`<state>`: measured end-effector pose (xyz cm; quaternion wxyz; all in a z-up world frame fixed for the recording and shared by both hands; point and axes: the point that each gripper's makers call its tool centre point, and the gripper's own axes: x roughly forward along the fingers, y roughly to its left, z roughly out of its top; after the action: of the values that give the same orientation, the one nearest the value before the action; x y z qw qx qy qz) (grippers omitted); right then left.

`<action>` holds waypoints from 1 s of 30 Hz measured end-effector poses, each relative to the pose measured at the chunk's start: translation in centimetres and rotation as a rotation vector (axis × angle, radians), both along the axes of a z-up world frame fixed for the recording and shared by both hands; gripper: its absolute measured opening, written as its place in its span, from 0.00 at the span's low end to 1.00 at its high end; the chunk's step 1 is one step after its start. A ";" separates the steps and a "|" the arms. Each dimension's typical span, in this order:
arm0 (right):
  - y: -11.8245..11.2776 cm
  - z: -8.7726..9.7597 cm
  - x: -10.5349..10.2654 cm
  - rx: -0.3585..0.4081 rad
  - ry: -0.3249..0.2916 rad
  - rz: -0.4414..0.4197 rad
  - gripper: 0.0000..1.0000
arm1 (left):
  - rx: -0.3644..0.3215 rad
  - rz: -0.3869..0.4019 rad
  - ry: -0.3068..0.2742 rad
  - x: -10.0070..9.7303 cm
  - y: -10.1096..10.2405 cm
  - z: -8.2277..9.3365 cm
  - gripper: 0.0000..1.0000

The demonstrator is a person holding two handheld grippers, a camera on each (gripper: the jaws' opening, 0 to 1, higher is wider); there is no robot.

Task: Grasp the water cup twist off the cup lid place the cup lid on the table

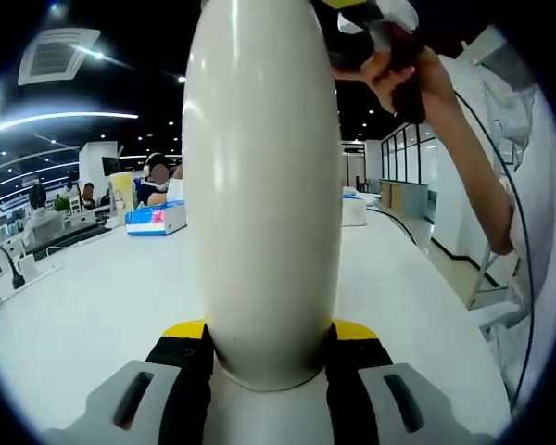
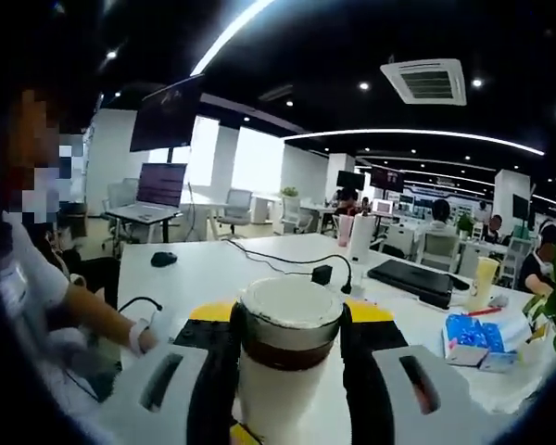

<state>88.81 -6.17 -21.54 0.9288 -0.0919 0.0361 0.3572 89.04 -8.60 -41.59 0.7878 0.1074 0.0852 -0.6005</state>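
In the left gripper view the cream-white water cup [image 1: 262, 185] stood upright between the jaws of the left gripper [image 1: 267, 357], its rounded base pressed between the black pads with yellow tips showing at either side, so the jaws were closed partway onto the body. The cup rose past the top of that view; beside its upper end a person's hand [image 1: 400, 72] held a dark handle, with the forearm running down to the right. The white table [image 1: 93, 315] spread behind, carrying a blue and white box [image 1: 156, 219]. The right gripper view looked at the other end of the cup: its lid [image 2: 290, 313], a pale disc with a metal rim above a dark band, sat between the jaws of the right gripper [image 2: 290, 348], whose black pads pressed its sides. The lid was on the cup. That view also showed a black laptop [image 2: 413, 278] and a cable [image 2: 287, 261] on the table.
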 end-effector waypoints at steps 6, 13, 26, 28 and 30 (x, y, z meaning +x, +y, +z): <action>0.1 0.0 -0.1 -0.004 0.004 0.028 0.45 | 0.000 0.000 0.000 0.1 0.0 0.0 0.49; 0.2 -0.1 -0.1 -0.007 0.014 0.100 0.45 | 0.000 0.000 0.001 0.0 0.0 0.0 0.49; 0.4 -0.3 -0.3 0.029 0.056 0.231 0.45 | -0.001 0.001 0.002 0.1 0.0 0.0 0.49; 0.4 -0.3 -0.4 0.036 0.062 0.256 0.45 | -0.001 0.001 0.002 0.0 0.0 0.0 0.49; 0.4 -0.4 -0.5 0.039 0.064 0.273 0.45 | -0.001 0.001 0.002 0.0 -0.1 0.0 0.49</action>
<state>88.36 -5.80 -21.90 0.8716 -0.0664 0.0461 0.4835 89.06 -8.65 -41.61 0.7881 0.1067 0.0857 -0.6002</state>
